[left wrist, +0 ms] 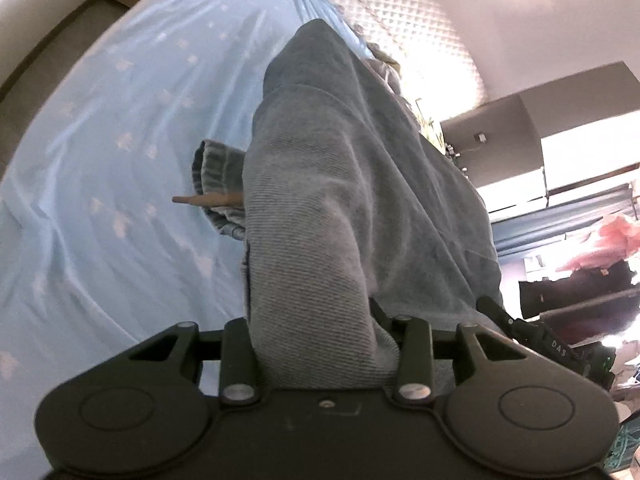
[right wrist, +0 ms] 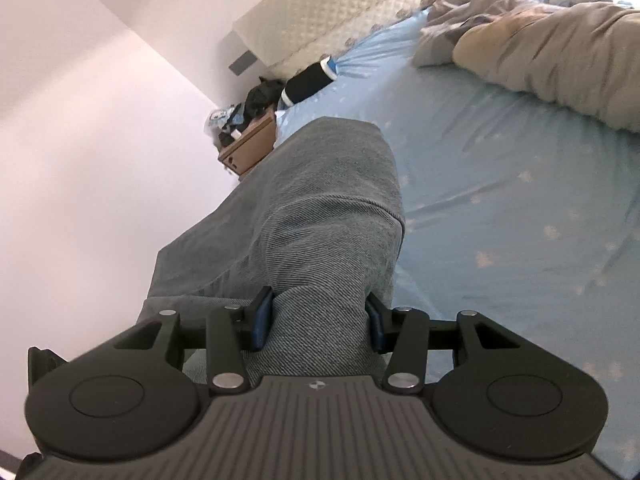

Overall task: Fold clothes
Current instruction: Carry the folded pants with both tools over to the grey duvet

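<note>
A grey-blue knit garment (left wrist: 340, 184) hangs from my left gripper (left wrist: 316, 320), which is shut on a thick bunch of its fabric; the fingertips are hidden by the cloth. Its ribbed waistband with a tan drawstring (left wrist: 208, 199) shows to the left, above the light blue bed sheet (left wrist: 120, 120). In the right wrist view my right gripper (right wrist: 318, 320) is shut on another bunch of the same garment (right wrist: 320, 200), blue pads (right wrist: 260, 322) pressing on both sides. The garment is lifted off the sheet (right wrist: 520, 200).
A rumpled beige and grey duvet (right wrist: 560, 52) lies at the far right of the bed. A black roll (right wrist: 308, 80) lies by the quilted headboard (right wrist: 340, 12). A wooden nightstand (right wrist: 248, 148) with clutter stands beside the bed. Shelves and pink cloth (left wrist: 612, 240) are at the right.
</note>
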A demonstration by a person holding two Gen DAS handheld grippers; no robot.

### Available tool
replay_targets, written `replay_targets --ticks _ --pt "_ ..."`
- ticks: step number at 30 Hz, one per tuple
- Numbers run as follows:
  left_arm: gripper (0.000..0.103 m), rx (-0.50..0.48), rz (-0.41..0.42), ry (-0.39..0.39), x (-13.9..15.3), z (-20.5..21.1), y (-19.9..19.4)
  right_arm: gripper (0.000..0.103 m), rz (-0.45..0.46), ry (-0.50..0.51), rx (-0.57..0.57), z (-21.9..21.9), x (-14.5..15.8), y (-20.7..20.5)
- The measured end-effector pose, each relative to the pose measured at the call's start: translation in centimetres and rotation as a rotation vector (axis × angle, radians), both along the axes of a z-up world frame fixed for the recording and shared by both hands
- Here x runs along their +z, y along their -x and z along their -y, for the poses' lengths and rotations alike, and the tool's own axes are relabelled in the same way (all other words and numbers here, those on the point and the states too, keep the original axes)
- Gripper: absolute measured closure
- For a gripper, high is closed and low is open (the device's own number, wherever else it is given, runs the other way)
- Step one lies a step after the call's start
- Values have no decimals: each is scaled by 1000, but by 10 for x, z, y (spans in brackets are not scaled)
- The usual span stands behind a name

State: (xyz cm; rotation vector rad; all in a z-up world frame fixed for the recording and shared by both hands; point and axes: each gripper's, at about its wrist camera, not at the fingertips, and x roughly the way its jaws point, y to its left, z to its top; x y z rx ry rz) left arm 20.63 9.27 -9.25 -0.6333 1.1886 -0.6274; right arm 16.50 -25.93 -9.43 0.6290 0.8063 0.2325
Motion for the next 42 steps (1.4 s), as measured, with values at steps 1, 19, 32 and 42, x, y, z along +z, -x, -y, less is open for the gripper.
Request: replay_targets --ticks 1,19,32,42 --pt "68 -1 2 -7 3 12 10 54 2 -6 1 13 0 8" --pt "68 -276 -8 -3 29 235 93 54 -40 -7 -200 201 31 141" --pt "68 -564 76 -47 56 378 96 54 15 -6 -538 268 40 214" --pt "68 -571 120 -83 54 492 115 54 43 -29 -578 378 35 219"
